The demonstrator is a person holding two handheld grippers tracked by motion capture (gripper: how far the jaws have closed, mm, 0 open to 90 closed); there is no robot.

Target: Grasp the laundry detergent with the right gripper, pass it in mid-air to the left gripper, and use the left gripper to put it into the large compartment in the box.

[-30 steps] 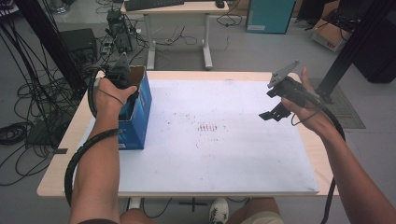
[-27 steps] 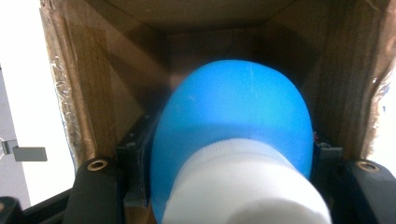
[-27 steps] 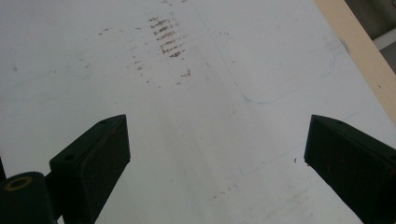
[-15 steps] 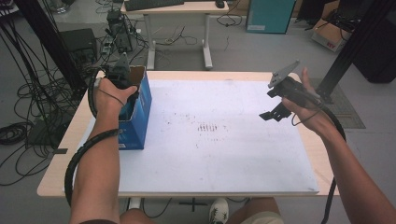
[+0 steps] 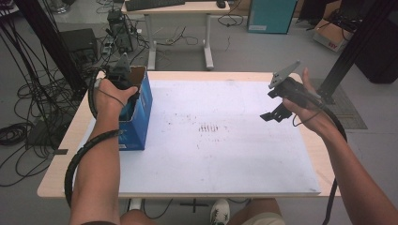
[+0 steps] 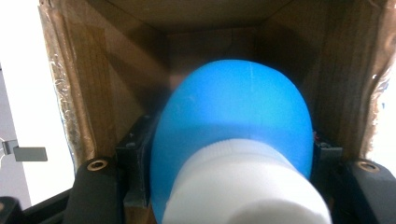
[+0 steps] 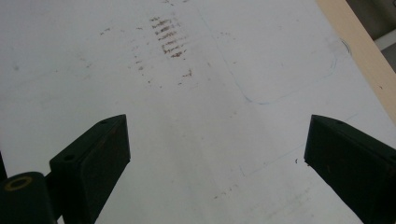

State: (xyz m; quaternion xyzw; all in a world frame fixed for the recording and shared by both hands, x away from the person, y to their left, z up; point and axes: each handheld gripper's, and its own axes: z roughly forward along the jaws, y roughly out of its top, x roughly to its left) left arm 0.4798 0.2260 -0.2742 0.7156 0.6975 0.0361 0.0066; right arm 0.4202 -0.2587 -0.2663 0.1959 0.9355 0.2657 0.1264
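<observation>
left jaws on the blue bottle, down in the box

right, over at the left of the high view the left gripper (image 5: pixel 123 89) is dipped into the open top of a blue cardboard box (image 5: pixel 141 117), which stands on the white sheet (image 5: pixel 225 154) at the left side of the wooden table (image 5: pixel 56 173). the left hand (image 5: pixel 111 96) wraps the gripper body from above, and its black cable loops down along the forearm.

in the left gripper view we're looking straight down inside the box: brown cardboard walls on every side, and a blue bottle (image 6: pixel 233 112) with a white cap (image 6: pixel 243 186) taking up the middle and lower part of the frame. the jaws sit tight against the bottle's two flanks, one at lower left, one at lower right, so they are closed on it, bottle clamped between them. whether the bottle rests on the box floor can't be made out.

meanwhile, at the right of the high view, the right gripper (image 5: pixel 274 114) hangs above the sheet near the table's right edge, well apart from the box. in the right gripper view its jaws stand wide apart at the lower corners with nothing between them, just white sheet below and a patch of brown smudges (image 7: pixel 168 39) near the top centre.
</observation>
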